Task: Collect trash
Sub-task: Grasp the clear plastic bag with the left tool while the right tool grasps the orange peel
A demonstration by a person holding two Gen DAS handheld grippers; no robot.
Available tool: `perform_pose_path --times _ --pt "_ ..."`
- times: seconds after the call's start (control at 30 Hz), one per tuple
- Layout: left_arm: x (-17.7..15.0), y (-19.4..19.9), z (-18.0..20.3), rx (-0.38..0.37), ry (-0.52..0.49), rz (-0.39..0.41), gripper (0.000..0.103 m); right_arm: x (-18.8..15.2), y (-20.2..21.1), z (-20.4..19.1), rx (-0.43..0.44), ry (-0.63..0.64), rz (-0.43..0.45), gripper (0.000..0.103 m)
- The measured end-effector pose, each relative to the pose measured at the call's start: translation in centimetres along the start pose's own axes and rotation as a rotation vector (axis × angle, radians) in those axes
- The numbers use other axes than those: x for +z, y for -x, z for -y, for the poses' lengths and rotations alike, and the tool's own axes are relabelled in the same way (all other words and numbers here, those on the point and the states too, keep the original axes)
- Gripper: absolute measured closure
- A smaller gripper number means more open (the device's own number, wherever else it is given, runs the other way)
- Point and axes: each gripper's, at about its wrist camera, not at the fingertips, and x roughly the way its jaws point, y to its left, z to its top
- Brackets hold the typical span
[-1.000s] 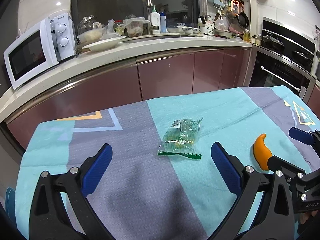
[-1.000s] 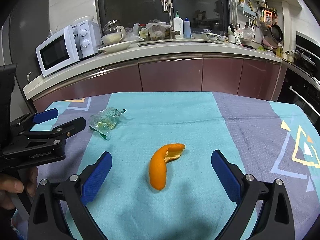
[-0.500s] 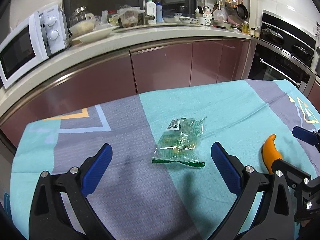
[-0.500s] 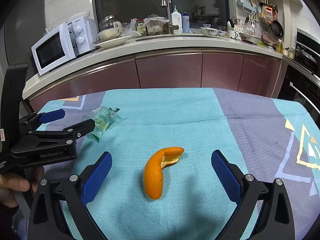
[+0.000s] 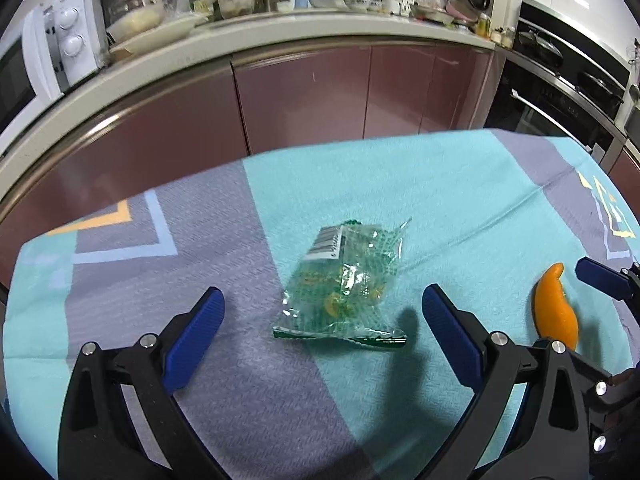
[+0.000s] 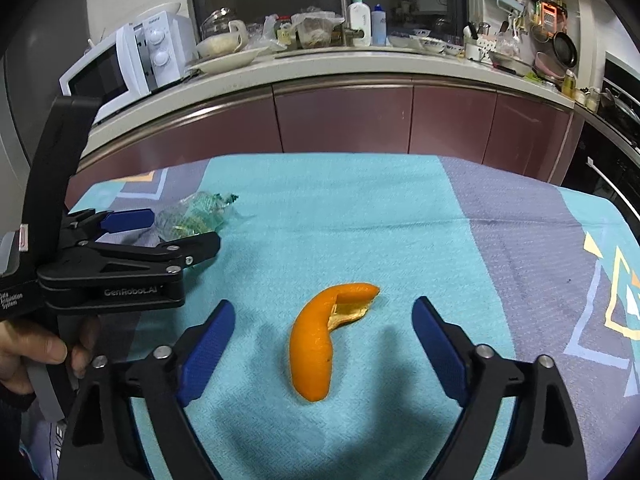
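A crumpled clear green plastic wrapper (image 5: 344, 284) lies on the cloth-covered table (image 5: 224, 396); my left gripper (image 5: 320, 316) is open just above it, with the wrapper between the blue pads. The wrapper also shows in the right wrist view (image 6: 192, 216), partly behind the left gripper (image 6: 160, 232). A curved orange peel (image 6: 320, 340) lies on the teal cloth; my right gripper (image 6: 324, 340) is open around it, pads apart from it. The peel also shows in the left wrist view (image 5: 556, 312).
A kitchen counter (image 6: 320, 68) with maroon cabinets runs behind the table, holding a white microwave (image 6: 132, 64), dishes and bottles. An oven (image 5: 568, 88) stands at the right. The table's far edge (image 5: 360, 140) faces the cabinets.
Both grippers have moved forward and down: the wrapper and the peel now sit nearer, between the open pads. Neither object has moved.
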Motion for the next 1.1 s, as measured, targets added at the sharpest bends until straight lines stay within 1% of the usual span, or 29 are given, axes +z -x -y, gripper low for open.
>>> perform_pose_path --times 0.13,0.23,0.3,0.37,0.43,0.53,0.6,0.67,0.7,0.77,0.8,0.87,0.9,1.03,1.1 --pt "0.3 -0.7 0.3 0.007 -0.002 -0.015 0.006 0.1 -0.4 -0.1 -0.002 0.003 -0.021 0.025" --pt "0.6 -1.2 0.8 0.017 -0.016 -0.026 0.006 0.0 -0.6 0.0 0.000 0.000 -0.032 0.031" --pt "0.7 -1.3 1.1 0.022 -0.028 -0.025 0.006 0.1 -0.8 -0.1 0.002 0.003 -0.044 0.036" --pt "0.8 -1.4 1.2 0.023 -0.033 -0.025 0.006 0.0 -0.9 -0.1 0.002 0.005 -0.050 0.038" --pt "0.9 -1.5 1.2 0.020 -0.030 -0.027 0.006 0.0 -1.1 -0.2 0.003 0.005 -0.059 0.041" --pt "1.0 -1.6 1.3 0.019 -0.030 -0.027 0.006 0.0 -1.2 -0.4 -0.001 0.012 -0.064 0.049" --pt "0.8 -1.4 1.2 0.008 -0.031 -0.020 0.011 -0.1 -1.2 -0.5 -0.013 0.014 -0.063 0.060" --pt "0.6 -1.2 1.2 0.008 -0.037 -0.011 0.021 -0.1 -1.2 -0.6 -0.016 0.018 -0.062 0.068" --pt "0.7 -1.0 1.4 0.003 -0.043 -0.004 0.025 -0.1 -1.1 -0.6 -0.014 0.019 -0.061 0.071" --pt "0.6 -0.7 1.5 0.002 -0.050 0.005 0.039 -0.1 -1.1 -0.6 -0.010 0.022 -0.060 0.074" --pt "0.5 -0.6 1.5 -0.003 -0.051 0.009 0.043 -0.1 -1.1 -0.6 -0.006 0.024 -0.059 0.077" --pt "0.5 -0.4 1.6 -0.012 -0.055 0.013 0.053 -0.1 -1.0 -0.6 0.002 0.025 -0.058 0.079" --pt "0.3 -0.3 1.6 -0.014 -0.055 0.015 0.054 -0.2 -0.9 -0.5 0.006 0.024 -0.058 0.080" --pt "0.0 0.2 1.1 -0.026 -0.041 0.025 0.071 -0.3 -0.7 -0.4 0.028 0.009 -0.053 0.083" --pt "-0.3 0.5 0.9 -0.036 -0.037 0.029 0.073 -0.4 -0.6 -0.4 0.039 0.006 -0.052 0.084"
